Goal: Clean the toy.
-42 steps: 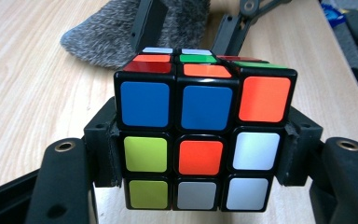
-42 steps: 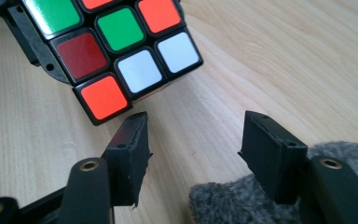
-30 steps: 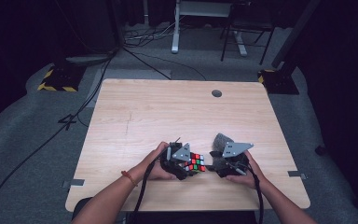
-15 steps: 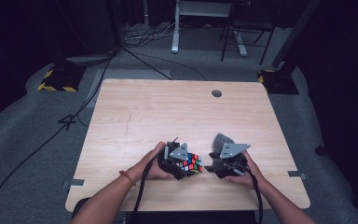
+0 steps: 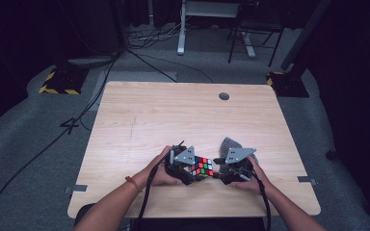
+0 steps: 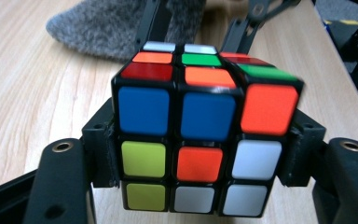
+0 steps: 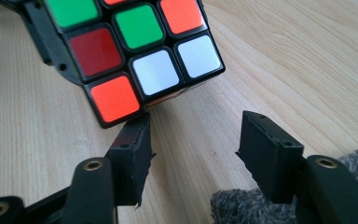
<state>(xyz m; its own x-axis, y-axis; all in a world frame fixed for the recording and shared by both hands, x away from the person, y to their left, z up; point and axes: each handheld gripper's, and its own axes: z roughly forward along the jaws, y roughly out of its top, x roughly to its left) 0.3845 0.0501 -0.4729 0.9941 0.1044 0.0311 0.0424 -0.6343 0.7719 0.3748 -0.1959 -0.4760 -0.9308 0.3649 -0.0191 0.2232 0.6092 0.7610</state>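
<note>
Cube: I see the puzzle cube near the front edge of the table, between my two grippers; its top layer is twisted slightly out of line with the two below.
Cube faces: in the left gripper view the cube shows me blue, orange, yellow and white squares, with red, green and orange on top.
Left gripper: my left gripper is clamped on the cube, one jaw pressed against each side of its lower layers, so it is closed only as far as the cube's width.
Right gripper: my right gripper stands agape with nothing between its jaws; one jaw tip sits just under the cube's nearest corner, and I cannot tell whether it touches.
Hands: my left hand and right hand each wrap a gripper from behind.
Grey cloth: a fuzzy grey cloth lies on the table just beyond the right gripper, near the cube.
Table: a pale wooden table with a round hole near its far edge.
</note>
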